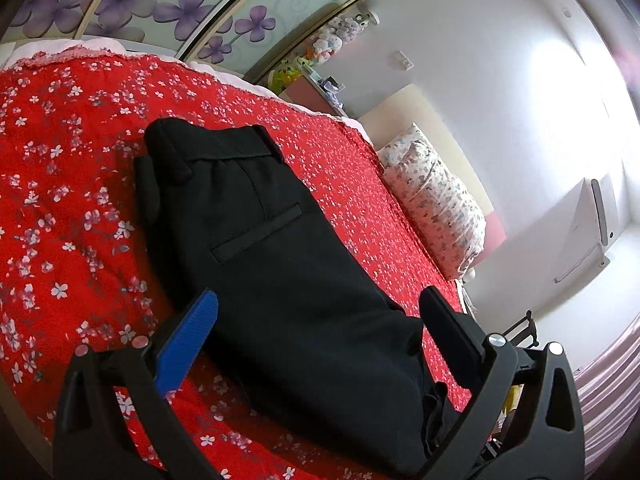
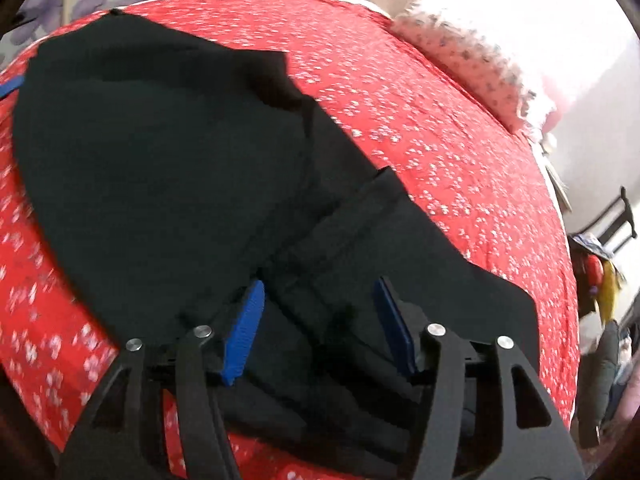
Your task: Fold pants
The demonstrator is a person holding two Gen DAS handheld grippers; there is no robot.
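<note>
Pants (image 1: 256, 248), black, lie folded lengthwise on a red bedspread (image 1: 64, 208) printed with small white flowers. In the left wrist view the waistband (image 1: 216, 148) is at the far end, with a welt back pocket (image 1: 258, 232) showing just below it, and the legs run toward the near right edge, where the cloth bunches in dark folds.

On the far left a wardrobe door (image 1: 132, 4) carries large purple flowers. Nearer, the left gripper (image 1: 320, 312) hangs over the pants with its jaws spread wide: the blue ribbed pad (image 1: 188, 344) stands over the left edge of the cloth, the other black finger over the right edge, and neither pad presses the fabric. To the right, beyond the bedspread's edge, a flower-print pillow (image 1: 436, 200) leans against a pale headboard, and the white wall past it is washed out by light.

In the right wrist view, which is blurred, the pants (image 2: 168, 168) fill the left and middle of the bed. The right gripper (image 2: 320, 308) is low over a doubled layer of the black cloth, jaws parted about halfway; fabric lies between the blue pads (image 2: 244, 328) but they do not clamp it.
</note>
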